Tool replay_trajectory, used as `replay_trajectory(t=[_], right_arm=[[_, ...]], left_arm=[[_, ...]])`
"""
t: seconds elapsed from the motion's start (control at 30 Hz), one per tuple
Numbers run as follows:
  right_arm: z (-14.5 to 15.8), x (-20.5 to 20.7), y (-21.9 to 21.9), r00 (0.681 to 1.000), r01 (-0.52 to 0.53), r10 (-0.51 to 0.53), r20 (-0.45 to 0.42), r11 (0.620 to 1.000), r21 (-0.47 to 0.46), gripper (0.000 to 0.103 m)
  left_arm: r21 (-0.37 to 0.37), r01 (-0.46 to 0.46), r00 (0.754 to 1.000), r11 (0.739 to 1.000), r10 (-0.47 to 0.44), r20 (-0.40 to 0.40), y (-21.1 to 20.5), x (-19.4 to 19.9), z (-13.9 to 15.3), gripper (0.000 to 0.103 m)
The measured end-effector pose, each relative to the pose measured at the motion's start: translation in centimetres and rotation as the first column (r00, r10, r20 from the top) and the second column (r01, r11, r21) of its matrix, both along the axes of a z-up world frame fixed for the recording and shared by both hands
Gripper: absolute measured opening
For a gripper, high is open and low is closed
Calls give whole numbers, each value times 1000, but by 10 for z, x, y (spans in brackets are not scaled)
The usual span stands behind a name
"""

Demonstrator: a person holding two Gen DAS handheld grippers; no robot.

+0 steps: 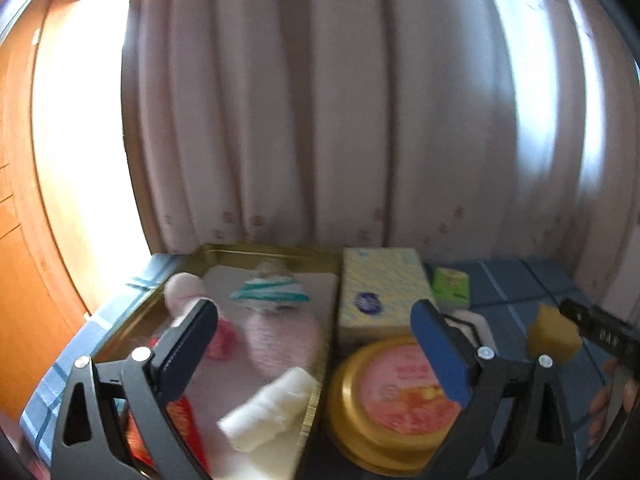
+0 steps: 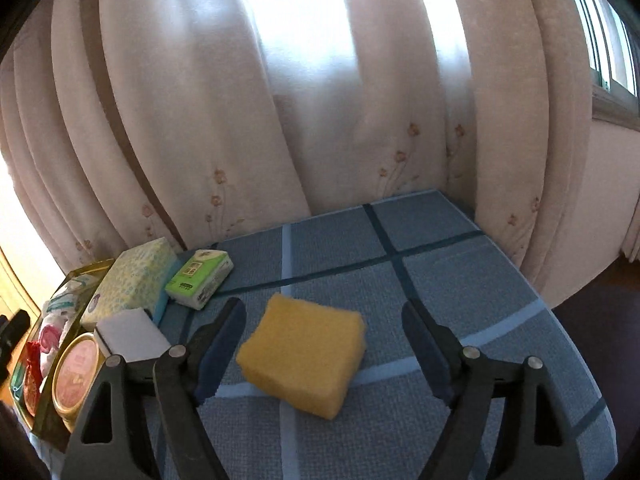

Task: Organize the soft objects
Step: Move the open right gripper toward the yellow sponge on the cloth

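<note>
**Both claws apart, sponge loose on the surface**

Left wrist view: the left claw (image 1: 316, 344) is spread apart, holding nothing, above the gold tray (image 1: 276, 254) of rolled socks (image 1: 266, 294). Just right of the tray sit a tissue box (image 1: 380, 284) and a round tin (image 1: 396, 404).

Right wrist view: the right claw (image 2: 324, 340) gapes around the yellow sponge (image 2: 304, 354), not touching it; the tray (image 2: 86, 269) lies far left of it on the blue surface (image 2: 460, 280).

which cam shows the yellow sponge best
The right wrist view: the yellow sponge lies whole and sharp between the open right gripper. The left wrist view catches it only small and blurred at the right edge.
</note>
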State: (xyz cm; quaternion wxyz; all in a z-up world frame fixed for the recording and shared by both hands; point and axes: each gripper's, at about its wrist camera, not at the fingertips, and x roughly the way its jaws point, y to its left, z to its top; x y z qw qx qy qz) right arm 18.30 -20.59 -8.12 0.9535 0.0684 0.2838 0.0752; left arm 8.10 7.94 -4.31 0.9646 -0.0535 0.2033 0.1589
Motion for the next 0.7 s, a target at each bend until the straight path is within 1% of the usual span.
replay_trajectory(t=[0.13,0.23,0.33,0.43,0.53,0.63,0.7], right_arm=[[-1,1,8,1000,-18,18,-3,999,-27,83],[-2,3,7,1000,-25,25,-14,1000,-14,83],[-2,0,-7,1000,1,-2,1,999,40,83],[3,-4,-24,997,59,-60,38,998,39,83],[8,-8,-44,991,114,-118,65,992,62,83],[11,-8,-53,989,128,-134,67,988,88,83],[12,-8,-53,990,116,-124,71,988,102,83]], left_arm=[[-19,-40,999,999,40,14,15,-3,6,99],[-20,-41,999,999,41,14,17,-3,7,99],[-10,-31,999,999,32,17,17,-3,8,99],[5,-31,999,1000,31,27,16,-5,9,100],[7,-47,998,999,47,44,15,-10,10,100],[0,-58,996,998,58,61,20,-13,14,102],[10,-65,995,998,64,70,23,-14,19,102]])
